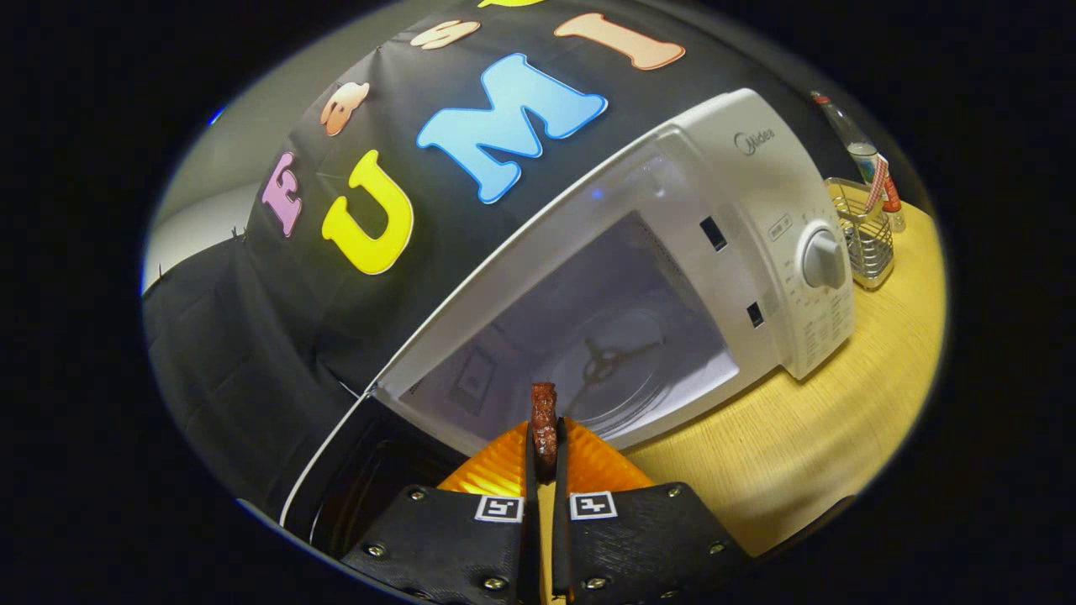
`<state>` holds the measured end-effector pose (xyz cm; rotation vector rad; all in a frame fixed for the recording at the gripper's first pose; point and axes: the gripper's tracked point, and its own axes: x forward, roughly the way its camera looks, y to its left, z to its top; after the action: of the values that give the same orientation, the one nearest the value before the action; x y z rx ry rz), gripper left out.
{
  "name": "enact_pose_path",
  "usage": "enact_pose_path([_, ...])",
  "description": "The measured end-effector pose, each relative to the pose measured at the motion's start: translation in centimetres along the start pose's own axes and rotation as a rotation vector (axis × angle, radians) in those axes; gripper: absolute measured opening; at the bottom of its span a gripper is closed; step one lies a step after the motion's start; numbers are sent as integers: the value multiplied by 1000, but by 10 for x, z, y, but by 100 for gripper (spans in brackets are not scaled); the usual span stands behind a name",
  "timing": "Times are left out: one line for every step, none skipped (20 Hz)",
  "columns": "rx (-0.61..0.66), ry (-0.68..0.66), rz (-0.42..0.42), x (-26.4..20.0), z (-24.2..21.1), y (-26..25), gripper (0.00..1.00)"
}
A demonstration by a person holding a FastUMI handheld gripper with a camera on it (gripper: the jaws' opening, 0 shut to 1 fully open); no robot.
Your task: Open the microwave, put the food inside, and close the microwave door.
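Observation:
A white microwave (pixel 756 193) stands on a wooden table (pixel 807 445), its door (pixel 353 470) swung open toward the left of my fingers. The cavity is lit, with a glass turntable (pixel 622 370) on its floor. My gripper (pixel 545 437) is shut on a thin dark reddish-brown piece of food (pixel 544 416), which sticks up from between the fingertips. The food hangs just in front of the cavity opening, outside it, in line with the turntable beyond.
The control panel with a round knob (pixel 822 259) is on the microwave's right side. Past it stand a wire basket (pixel 866 235) and a bottle (pixel 862 151) on the table. Bare tabletop lies to the right of my fingers.

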<state>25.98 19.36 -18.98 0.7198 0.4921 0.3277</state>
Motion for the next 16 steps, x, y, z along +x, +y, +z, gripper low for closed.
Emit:
enact_pose_path([2, -7, -4, 8, -1, -2, 6])
enact_pose_path([6, -12, -7, 15, -2, -4, 6])
enact_pose_path([12, -15, -12, 23, -3, -5, 6])
enact_pose_path([15, -18, -17, 29, -3, -7, 6])
enact_pose_path([17, -23, -25, 34, -3, -11, 6])
enact_pose_path([20, -28, -35, 39, -2, -14, 6])
enact_pose_path([21, -34, -41, 44, 0, -17, 6])
enact_pose_path([24, -36, -47, 49, 1, -18, 6])
enact_pose_path([26, -33, -55, 54, 2, -22, 6])
enact_pose_path([32, -31, -56, 58, 3, -24, 6])
enact_pose_path([44, -30, -57, 62, 4, -25, 6])
enact_pose_path([53, -30, -59, 64, 6, -26, 6])
enact_pose_path([52, -32, -63, 67, 7, -27, 6])
enact_pose_path([45, -38, -65, 69, 7, -29, 7])
enact_pose_path([36, -42, -71, 72, 8, -30, 7])
enact_pose_path([9, -40, -91, 74, 8, -33, 7])
